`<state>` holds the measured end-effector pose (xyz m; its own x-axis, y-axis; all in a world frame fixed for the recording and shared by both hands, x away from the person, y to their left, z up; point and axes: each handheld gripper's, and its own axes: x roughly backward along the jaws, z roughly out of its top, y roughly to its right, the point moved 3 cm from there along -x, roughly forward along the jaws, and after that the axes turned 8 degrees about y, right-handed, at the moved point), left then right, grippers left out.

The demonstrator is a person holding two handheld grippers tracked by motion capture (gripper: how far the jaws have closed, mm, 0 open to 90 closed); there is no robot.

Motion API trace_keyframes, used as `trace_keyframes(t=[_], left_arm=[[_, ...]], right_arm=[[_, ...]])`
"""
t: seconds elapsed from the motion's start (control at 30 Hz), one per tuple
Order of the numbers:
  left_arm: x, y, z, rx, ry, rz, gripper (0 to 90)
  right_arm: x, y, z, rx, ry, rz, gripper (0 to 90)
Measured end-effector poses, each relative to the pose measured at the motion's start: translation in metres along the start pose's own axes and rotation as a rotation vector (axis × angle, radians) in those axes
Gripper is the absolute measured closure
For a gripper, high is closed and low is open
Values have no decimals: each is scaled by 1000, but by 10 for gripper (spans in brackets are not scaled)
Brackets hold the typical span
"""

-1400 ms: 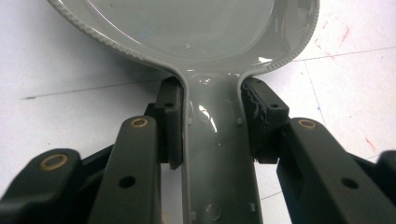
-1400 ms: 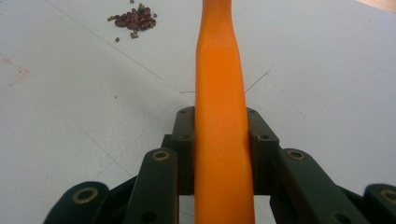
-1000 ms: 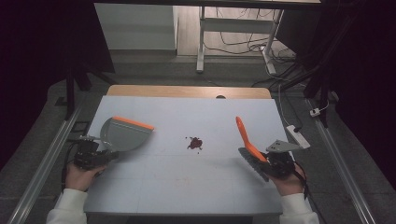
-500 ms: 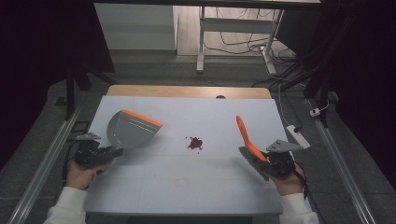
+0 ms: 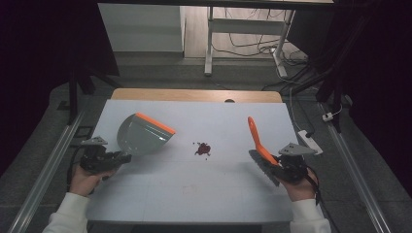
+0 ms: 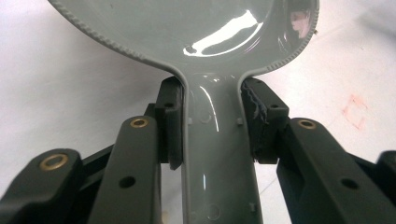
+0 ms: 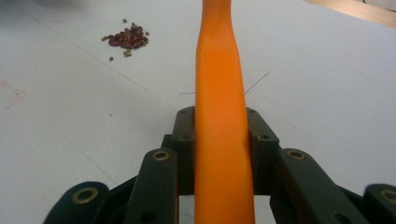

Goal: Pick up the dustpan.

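Note:
A small pile of dark red beans (image 5: 202,148) lies mid-table, also seen at upper left in the right gripper view as beans (image 7: 127,38). My left gripper (image 5: 116,158) is shut on the handle (image 6: 212,154) of a grey dustpan (image 5: 141,136) with an orange lip, which sits left of the beans. In the left gripper view the pan (image 6: 187,28) spreads out beyond the left gripper (image 6: 212,121). My right gripper (image 5: 277,165) is shut on the brush (image 5: 256,141), right of the beans. Its orange handle (image 7: 219,93) runs forward through the right gripper (image 7: 219,135).
The white table (image 5: 194,204) has a wooden strip (image 5: 194,94) along its far edge and a faint red mark (image 5: 187,187) near the front. A power strip (image 5: 308,141) lies off the right edge. Metal rails (image 5: 48,165) run along both sides.
The dustpan's orange lip has swung a little to the right, toward the beans. The right gripper and the brush have kept still.

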<state>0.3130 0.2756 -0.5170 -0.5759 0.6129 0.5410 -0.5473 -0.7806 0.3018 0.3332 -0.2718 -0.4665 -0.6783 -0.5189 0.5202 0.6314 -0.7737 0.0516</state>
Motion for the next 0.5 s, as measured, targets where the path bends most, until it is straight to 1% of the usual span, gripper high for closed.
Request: trace_keyframes(t=[0.23,0.33,0.5], left_arm=[[0,10,1,-33,-3,-35,621],[0,15,-1,-60,-16,-44,621],[1,22,-2,-85,-28,-60,621]], right_arm=[[0,0,4,0,11,1,702],[-2,1,6,0,15,2,702],[-6,-1,10,6,17,4,702]])
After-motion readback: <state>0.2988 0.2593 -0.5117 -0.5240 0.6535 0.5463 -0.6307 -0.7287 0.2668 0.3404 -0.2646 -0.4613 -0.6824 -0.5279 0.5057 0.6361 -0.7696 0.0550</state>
